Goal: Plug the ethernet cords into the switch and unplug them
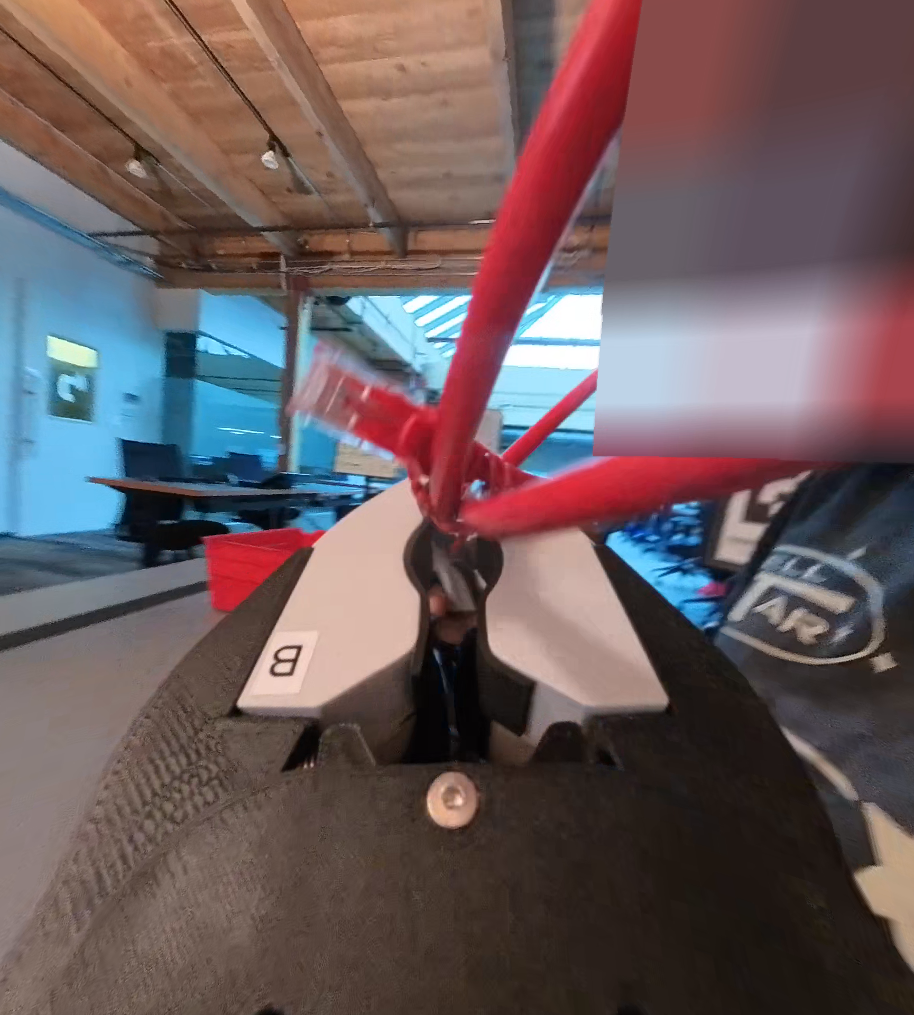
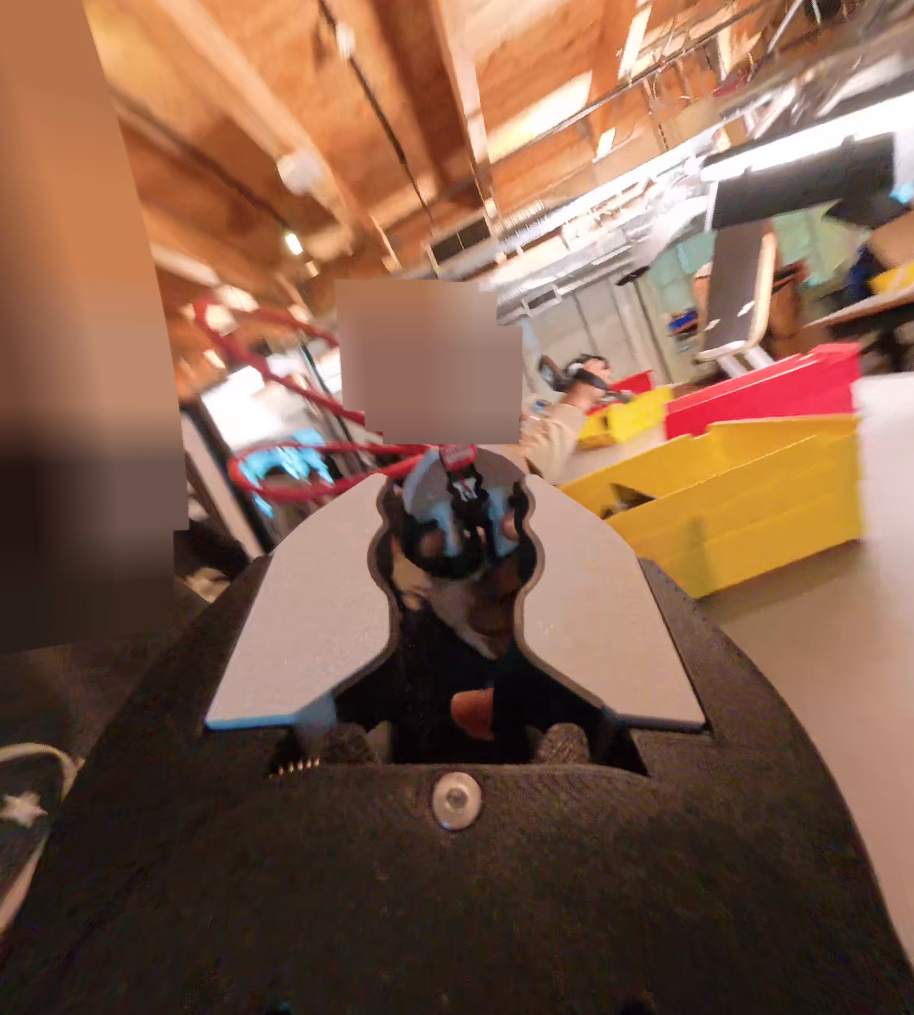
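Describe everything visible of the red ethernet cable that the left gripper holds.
The red ethernet cable looks like a smooth, round plastic cord, gathered into a bundle. Several strands fan out upward and rightward from the closed tips of the left gripper, which pinch the bundle where it seems bound together. One clear-tipped red plug sticks out to the left, blurred. The upper strands vanish behind a masked patch. It hangs in the air, off the grey table.

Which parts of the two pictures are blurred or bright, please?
Left wrist view: the red cable and its plug are smeared by motion; the skylight is overexposed; the left gripper is sharp. Right wrist view: the ceiling and yellow bins are streaked; the right gripper stays clear.
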{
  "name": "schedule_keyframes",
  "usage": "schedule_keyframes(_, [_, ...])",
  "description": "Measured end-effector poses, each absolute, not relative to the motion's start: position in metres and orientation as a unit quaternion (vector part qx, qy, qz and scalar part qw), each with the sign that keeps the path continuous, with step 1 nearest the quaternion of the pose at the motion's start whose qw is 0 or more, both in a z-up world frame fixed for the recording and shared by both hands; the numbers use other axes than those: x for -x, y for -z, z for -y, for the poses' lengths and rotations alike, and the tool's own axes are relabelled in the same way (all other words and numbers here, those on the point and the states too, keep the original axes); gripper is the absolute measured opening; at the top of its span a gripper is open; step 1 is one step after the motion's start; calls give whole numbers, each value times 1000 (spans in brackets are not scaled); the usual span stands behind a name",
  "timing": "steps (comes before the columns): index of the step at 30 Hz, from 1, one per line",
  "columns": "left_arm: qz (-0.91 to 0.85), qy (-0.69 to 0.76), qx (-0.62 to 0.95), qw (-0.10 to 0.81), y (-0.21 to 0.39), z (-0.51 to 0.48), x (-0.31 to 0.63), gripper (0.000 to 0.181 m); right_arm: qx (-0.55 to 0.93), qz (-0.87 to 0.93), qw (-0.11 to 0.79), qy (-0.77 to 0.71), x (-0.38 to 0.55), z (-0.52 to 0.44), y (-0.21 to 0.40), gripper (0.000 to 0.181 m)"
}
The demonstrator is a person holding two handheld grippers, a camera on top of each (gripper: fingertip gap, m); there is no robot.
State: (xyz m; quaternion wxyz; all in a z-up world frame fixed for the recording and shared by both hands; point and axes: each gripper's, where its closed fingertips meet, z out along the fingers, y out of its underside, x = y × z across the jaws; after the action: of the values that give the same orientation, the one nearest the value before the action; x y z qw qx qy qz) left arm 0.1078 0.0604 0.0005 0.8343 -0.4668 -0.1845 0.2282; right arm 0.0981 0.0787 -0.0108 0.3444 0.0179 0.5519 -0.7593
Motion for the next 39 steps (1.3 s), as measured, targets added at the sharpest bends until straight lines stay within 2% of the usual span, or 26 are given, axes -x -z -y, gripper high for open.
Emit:
schedule_keyframes(3, [179, -149, 458, 858, -2, -66, -116, 10, 46, -587, 216, 779, -100, -81, 6, 39])
schedule_keyframes(5, [174, -120, 450, 867, -3, -71, -118, 15, 67, -590, 186, 783, -104, -82, 1, 34])
schedule_keyframes(10, [176, -124, 479, 851, 7, -82, -114, 11, 101, -618, 200, 754, -118, -78, 7, 24])
schedule_keyframes(11, [172, -124, 485, 849, 9, -83, -114, 15, 103, -623, 187, 753, -117, -77, 8, 13])
schedule_keyframes(13, [169, -124, 492, 845, 10, -84, -115, 12, 114, -627, 171, 751, -116, -78, 11, 12])
schedule_keyframes(18, [160, -110, 487, 851, 10, -87, -118, 12, 100, -588, 219, 772, -118, -80, 8, 12])
schedule_keyframes(23, [157, -125, 512, 835, 16, -87, -118, 13, 95, -570, 211, 788, -118, -79, 10, 12])
schedule_keyframes(29, [161, -140, 531, 820, 21, -88, -116, 13, 114, -579, 152, 793, -119, -79, 14, 11])
schedule_keyframes(36, [169, -149, 538, 812, 24, -90, -114, 11, 100, -586, 169, 786, -115, -81, 17, 12])
schedule_keyframes(38, [177, -164, 552, 798, 26, -91, -112, 12, 94, -607, 167, 771, -110, -87, 19, 18])
schedule_keyframes(39, [183, -175, 552, 794, 25, -89, -111, 12, 85, -612, 159, 770, -104, -94, 15, 31])
